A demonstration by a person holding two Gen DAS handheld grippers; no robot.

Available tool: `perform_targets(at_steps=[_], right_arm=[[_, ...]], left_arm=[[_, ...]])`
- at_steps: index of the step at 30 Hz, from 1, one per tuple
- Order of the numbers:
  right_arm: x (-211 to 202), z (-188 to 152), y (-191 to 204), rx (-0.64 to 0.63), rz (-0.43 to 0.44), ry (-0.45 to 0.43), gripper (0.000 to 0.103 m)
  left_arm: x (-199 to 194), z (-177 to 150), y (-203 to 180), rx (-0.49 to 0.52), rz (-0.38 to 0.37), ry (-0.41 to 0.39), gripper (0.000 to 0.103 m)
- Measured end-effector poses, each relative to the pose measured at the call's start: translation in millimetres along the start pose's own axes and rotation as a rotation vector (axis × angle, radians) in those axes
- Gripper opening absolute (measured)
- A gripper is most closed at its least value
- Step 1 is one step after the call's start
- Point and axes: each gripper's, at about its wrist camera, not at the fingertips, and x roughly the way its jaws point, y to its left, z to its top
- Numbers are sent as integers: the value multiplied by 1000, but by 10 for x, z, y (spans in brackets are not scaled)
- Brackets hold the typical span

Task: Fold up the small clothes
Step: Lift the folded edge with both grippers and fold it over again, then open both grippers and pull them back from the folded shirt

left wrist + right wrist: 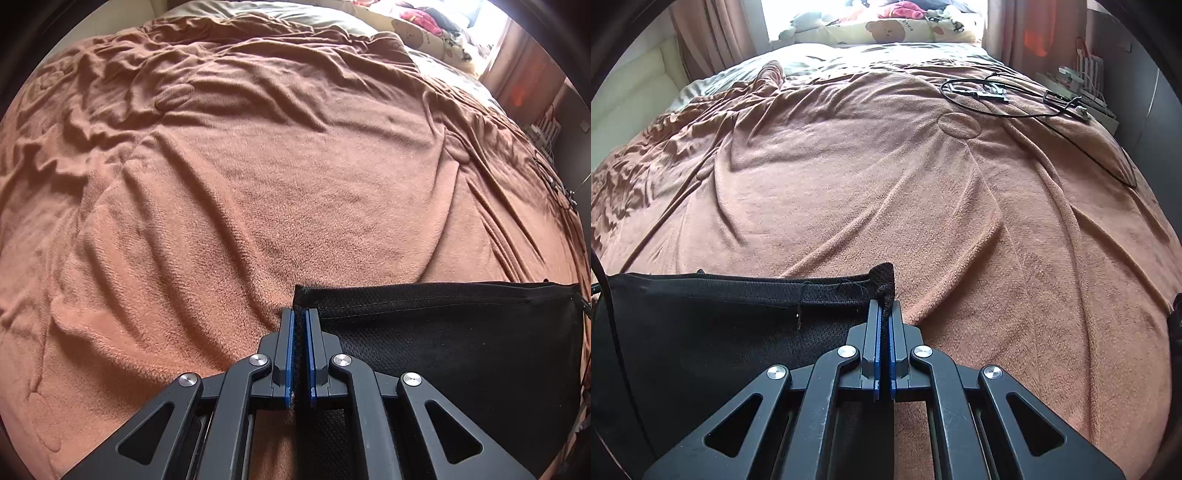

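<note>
**One black garment stretched between my two tongs**

Nearest my left lens is my left gripper (300, 314), blue pads pinched tight on the left corner of the black garment (443, 332). My right gripper (885, 306) is likewise clamped, on the opposite corner, where a tuft of mesh pokes up past the tips. The cloth therefore lies between my two tongs, its hemmed top edge running straight from one to the other as the long axis, the body hanging back toward me below both. Neither hand is nearer; each already has its corner. Ahead of both tips spreads the brown blanket (258, 184), rumpled but bare, which I judge the place to lay the piece down flat. Count: one garment, two grippers, one blanket, and one tangle of black cable (1015, 99) far ahead to the right of my right tongs.
</note>
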Motion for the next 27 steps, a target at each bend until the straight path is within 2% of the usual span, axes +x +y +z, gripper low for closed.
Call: perform_targets(at_steps=[4,5,6,7,8,9,10,12,19,27], right_arm=[[146,54,23,15,-26,47,1],[155,83,32,24,-27,61,2],[148,118,40,33,-29,64,9],[127,142,50,41,-35,73,15],[98,163,54,49,-42,77,37],[51,168,57,58,-47,75,52],[-13,164,60,66,-54,66,72],[-165,129,63,73,-59,42,74],[-575,-129,-24,155,7,55,74],[-1059,-514,-29,153,52,53,74]], left_arm=[[17,49,33,-22,-21,5,9],[8,55,49,-31,-27,16,14],[-21,44,65,-36,-31,20,19],[-62,33,85,-39,-30,20,35],[-116,13,108,-44,-26,12,54],[-187,-17,133,-48,-28,-4,60],[-268,-54,160,-51,-36,-23,68],[-394,-128,205,-55,-53,-38,69],[-769,-475,266,-69,-69,-45,69],[-1135,-1003,261,-106,-103,-57,70]])
